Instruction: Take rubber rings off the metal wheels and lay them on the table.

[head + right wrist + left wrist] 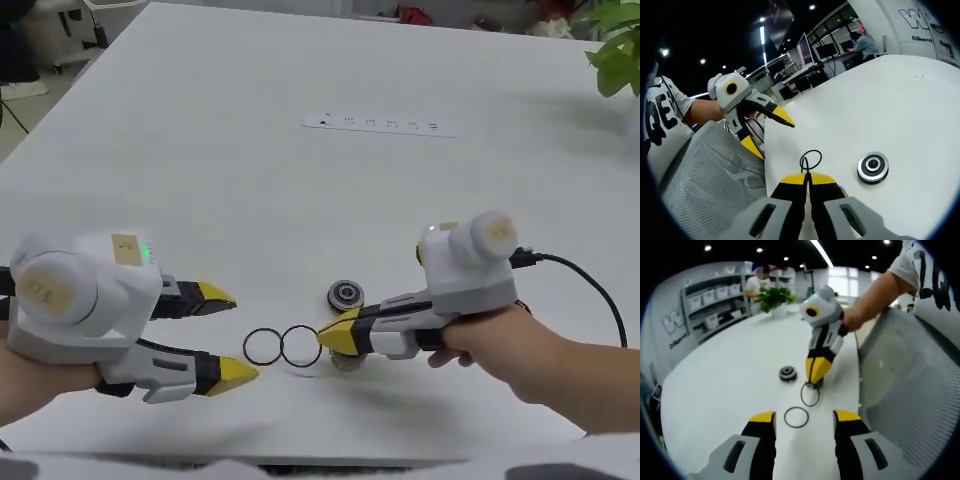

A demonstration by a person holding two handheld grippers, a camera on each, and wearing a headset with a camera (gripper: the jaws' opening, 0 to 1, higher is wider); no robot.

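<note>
The right tongs [337, 340], held low and level, are clamped on a rubber ring [300, 347]; the left tongs [236, 334] hover wide apart beside a second ring [262, 347].

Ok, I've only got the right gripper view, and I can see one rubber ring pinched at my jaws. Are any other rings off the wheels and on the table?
Observer: Yes. The head view shows a second rubber ring lying flat on the table, side by side with the pinched rubber ring.
Operator: Good. Is anything sitting under my jaws that I can't see?
Observer: Yes. What looks like a small metal wheel sits on the table, partly hidden beneath the right hand-held gripper.
</note>
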